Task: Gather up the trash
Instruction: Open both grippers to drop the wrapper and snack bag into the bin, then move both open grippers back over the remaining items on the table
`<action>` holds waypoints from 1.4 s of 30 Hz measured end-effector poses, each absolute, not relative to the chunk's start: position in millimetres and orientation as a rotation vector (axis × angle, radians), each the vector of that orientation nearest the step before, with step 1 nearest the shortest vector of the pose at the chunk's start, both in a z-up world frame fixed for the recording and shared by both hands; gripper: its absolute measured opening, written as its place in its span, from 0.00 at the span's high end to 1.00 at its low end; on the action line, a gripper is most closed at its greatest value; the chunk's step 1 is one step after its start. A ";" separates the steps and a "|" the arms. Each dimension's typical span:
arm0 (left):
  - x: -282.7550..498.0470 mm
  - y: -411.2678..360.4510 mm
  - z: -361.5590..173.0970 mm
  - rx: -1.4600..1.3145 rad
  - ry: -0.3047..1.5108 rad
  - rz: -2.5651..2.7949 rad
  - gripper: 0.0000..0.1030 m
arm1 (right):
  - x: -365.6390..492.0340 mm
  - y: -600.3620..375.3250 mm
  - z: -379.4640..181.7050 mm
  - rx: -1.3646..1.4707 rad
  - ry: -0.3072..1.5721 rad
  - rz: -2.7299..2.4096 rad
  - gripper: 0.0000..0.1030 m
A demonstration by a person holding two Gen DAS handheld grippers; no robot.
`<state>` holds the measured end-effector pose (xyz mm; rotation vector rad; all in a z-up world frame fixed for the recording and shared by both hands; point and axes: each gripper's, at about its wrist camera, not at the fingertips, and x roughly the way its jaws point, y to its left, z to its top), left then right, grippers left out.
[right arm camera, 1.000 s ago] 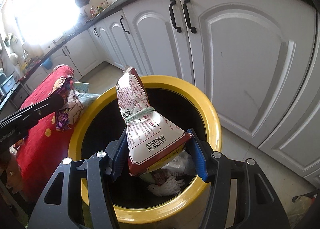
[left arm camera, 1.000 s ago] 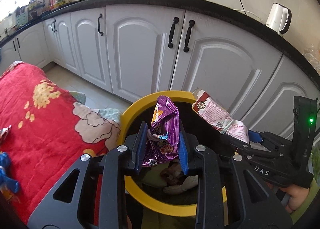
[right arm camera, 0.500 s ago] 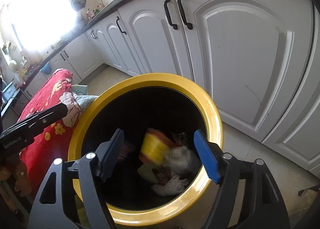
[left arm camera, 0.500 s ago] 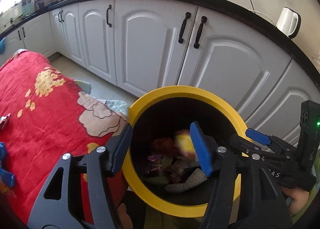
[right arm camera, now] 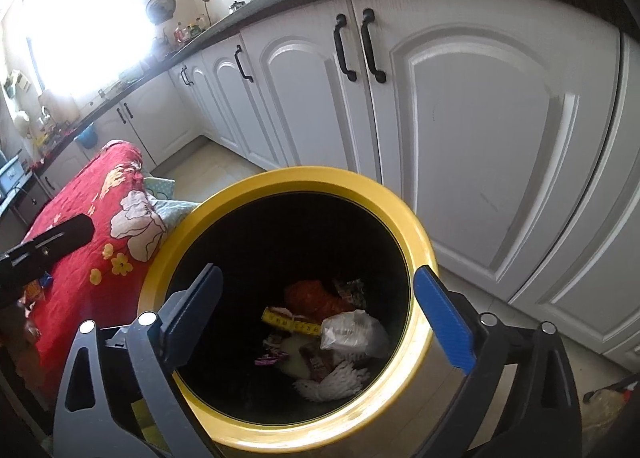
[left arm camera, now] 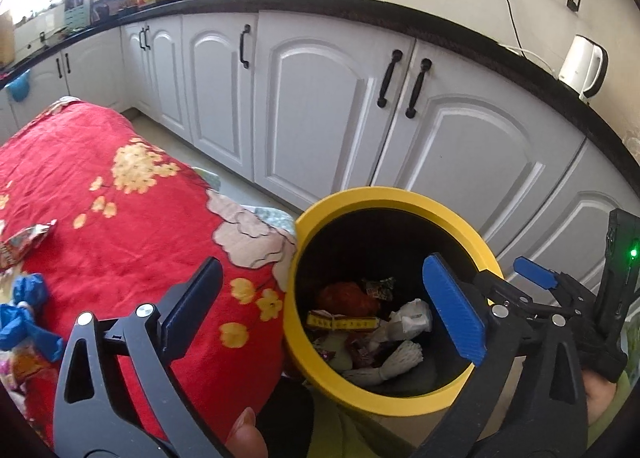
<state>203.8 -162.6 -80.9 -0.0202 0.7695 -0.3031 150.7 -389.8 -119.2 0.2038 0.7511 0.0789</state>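
A black bin with a yellow rim [left arm camera: 400, 196] [right arm camera: 424, 242] stands by the red table and holds several wrappers and crumpled paper [left arm camera: 408, 318] [right arm camera: 352, 330]. My left gripper [left arm camera: 320, 306] is open and empty, straddling the bin's left rim. My right gripper [right arm camera: 316, 318] is open and empty above the bin's mouth; it also shows in the left wrist view [left arm camera: 536, 272]. A snack wrapper [left arm camera: 24, 242] and a blue wrapper [left arm camera: 20, 310] lie on the red cloth at the left.
The red flowered tablecloth [left arm camera: 120, 218] covers the table left of the bin. White cabinets [left arm camera: 320, 118] under a black counter run close behind. A white kettle [left arm camera: 582, 66] stands on the counter.
Both grippers opened and dropped their loads, the purple wrapper and the red-and-white packet, into the bin. The left gripper has since shifted left and back, toward the table.
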 end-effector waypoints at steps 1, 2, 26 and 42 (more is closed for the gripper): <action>202.0 -159.1 -79.0 -0.021 0.766 -0.294 0.11 | 150.2 -388.0 -117.4 0.193 0.744 0.079 0.08; 200.6 -155.6 -77.0 -0.023 0.763 -0.285 0.11 | 149.5 -385.2 -114.8 0.182 0.736 0.082 0.07; 163.6 -61.8 -28.5 -0.090 0.637 -0.128 0.11 | 130.0 -288.1 -66.2 -0.008 0.648 0.247 0.06; 140.6 9.2 -9.9 -0.144 0.589 -0.010 0.11 | 120.7 -231.8 -50.5 -0.059 0.635 0.368 0.06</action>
